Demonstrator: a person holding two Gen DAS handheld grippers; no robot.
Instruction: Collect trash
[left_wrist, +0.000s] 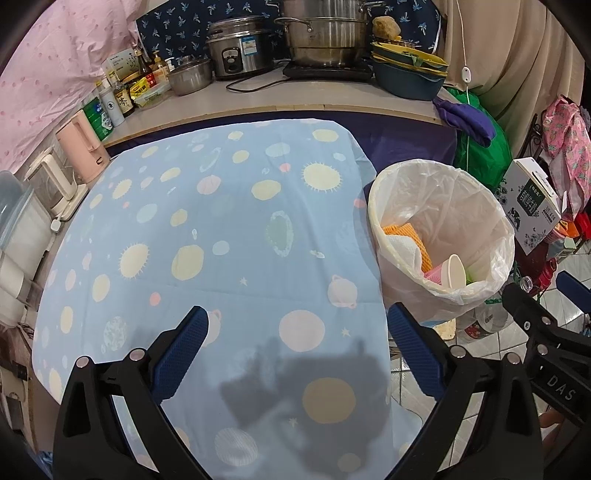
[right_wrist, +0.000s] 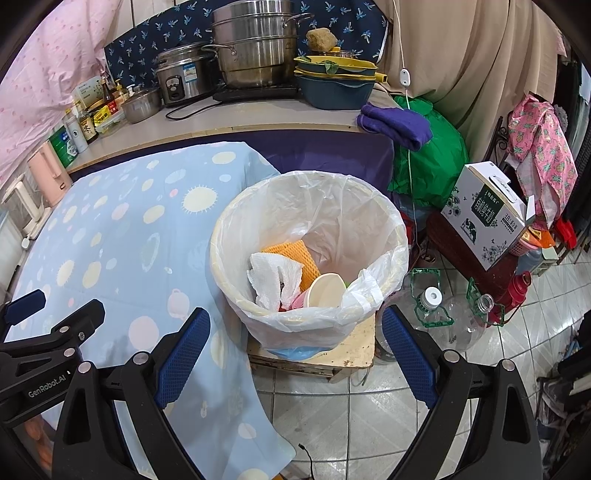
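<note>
The left gripper (left_wrist: 297, 332) is held wide open and empty above the blue tablecloth (left_wrist: 221, 229), the right gripper (right_wrist: 295, 334) is likewise spread with nothing between its fingers, and the trash, with a paper cup (right_wrist: 327, 291), is seen inside the lined bin (right_wrist: 310, 254) beside the table.
</note>
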